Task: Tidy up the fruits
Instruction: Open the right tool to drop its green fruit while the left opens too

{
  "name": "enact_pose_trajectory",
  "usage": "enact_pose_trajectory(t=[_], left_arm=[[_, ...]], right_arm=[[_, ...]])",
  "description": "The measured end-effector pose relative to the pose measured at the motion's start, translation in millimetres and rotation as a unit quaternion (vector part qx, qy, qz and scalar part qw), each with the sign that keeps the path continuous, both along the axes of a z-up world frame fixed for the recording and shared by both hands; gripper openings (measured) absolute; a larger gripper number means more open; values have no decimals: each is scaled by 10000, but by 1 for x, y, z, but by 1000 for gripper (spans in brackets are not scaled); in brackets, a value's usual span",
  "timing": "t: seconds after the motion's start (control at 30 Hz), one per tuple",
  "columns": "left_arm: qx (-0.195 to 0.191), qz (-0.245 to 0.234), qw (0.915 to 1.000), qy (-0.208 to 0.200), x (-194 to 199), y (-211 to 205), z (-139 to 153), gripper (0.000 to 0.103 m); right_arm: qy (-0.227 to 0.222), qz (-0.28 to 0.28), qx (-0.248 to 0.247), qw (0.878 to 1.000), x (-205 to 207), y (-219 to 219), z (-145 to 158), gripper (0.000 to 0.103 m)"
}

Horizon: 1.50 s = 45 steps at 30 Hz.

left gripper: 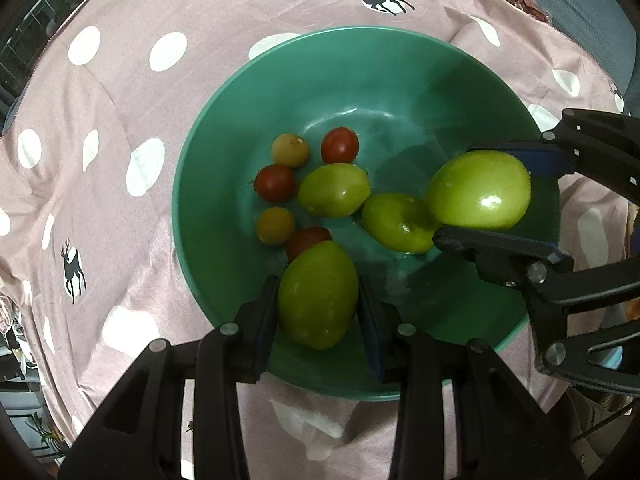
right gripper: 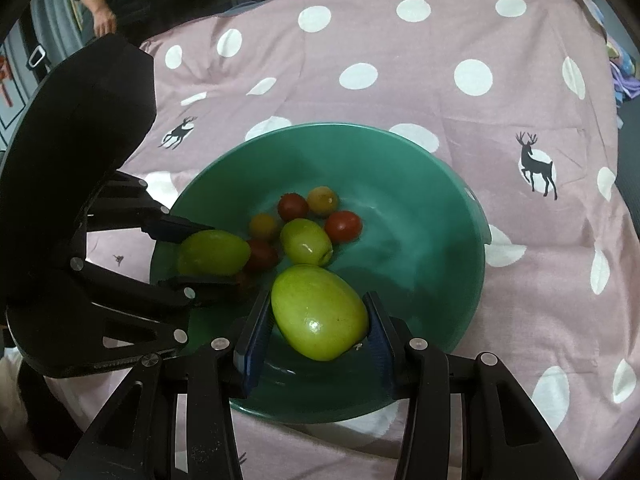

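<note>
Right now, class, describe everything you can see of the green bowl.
The green bowl is round, deep and smooth with a glossy, plastic-looking teal surface. It sits upright on the dotted pink cloth. Inside lie small red and yellowish tomatoes and two loose green fruits. Both grippers hang over it, each clamping another green fruit; whether they touch the bowl is unclear.

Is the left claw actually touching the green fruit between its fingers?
Touching. The left wrist view shows the left claw with both pads pressed against the sides of the green fruit, held above the bowl.
</note>
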<state>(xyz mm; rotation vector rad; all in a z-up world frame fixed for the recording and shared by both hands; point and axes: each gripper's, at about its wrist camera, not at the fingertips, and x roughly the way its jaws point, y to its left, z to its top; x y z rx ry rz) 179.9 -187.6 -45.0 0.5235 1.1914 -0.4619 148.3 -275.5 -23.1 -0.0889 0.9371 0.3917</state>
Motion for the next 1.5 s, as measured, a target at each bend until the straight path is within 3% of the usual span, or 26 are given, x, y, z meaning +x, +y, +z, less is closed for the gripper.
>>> enact_pose_trajectory(t=[1.5], left_arm=[[280, -130, 9992, 266, 8, -15, -14, 37]], right_arm=[[268, 177, -292, 9991, 4, 1, -3, 47]])
